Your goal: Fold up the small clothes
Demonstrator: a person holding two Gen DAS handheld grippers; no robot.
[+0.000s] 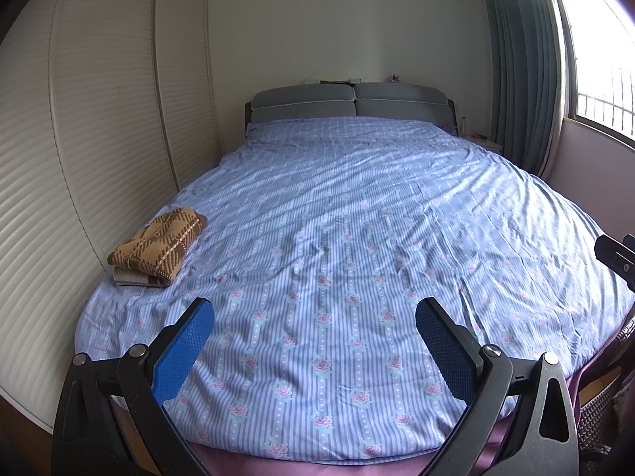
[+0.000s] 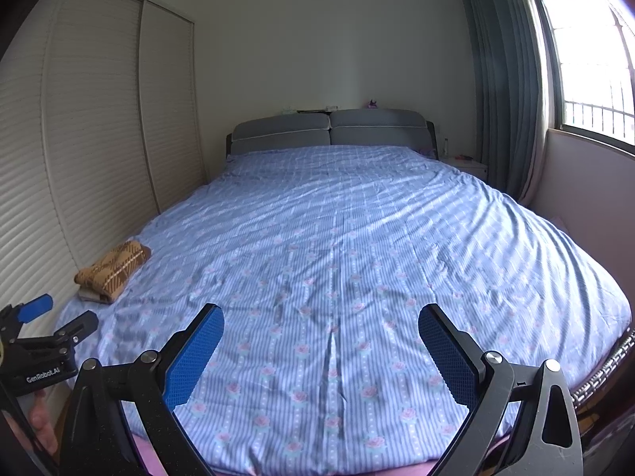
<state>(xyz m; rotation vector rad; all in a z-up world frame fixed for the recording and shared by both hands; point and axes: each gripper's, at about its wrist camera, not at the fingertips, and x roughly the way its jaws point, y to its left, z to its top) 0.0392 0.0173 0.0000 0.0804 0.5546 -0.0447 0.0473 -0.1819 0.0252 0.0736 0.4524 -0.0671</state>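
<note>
A folded brown plaid garment point(image 1: 158, 244) lies on a folded beige one at the left edge of the bed; it also shows in the right wrist view point(image 2: 113, 265). My left gripper point(image 1: 315, 313) is open and empty, held above the foot of the bed. My right gripper point(image 2: 321, 317) is open and empty, also above the foot of the bed. The left gripper point(image 2: 59, 319) shows at the left edge of the right wrist view, open. Both grippers are well short of the folded stack.
The bed has a blue striped floral cover point(image 1: 357, 238) and a grey headboard point(image 1: 349, 103). A louvered wardrobe point(image 1: 99, 119) runs along the left. A curtain point(image 1: 520, 59) and window point(image 1: 603, 59) are on the right. A wicker basket point(image 1: 599, 404) stands at the bed's right foot.
</note>
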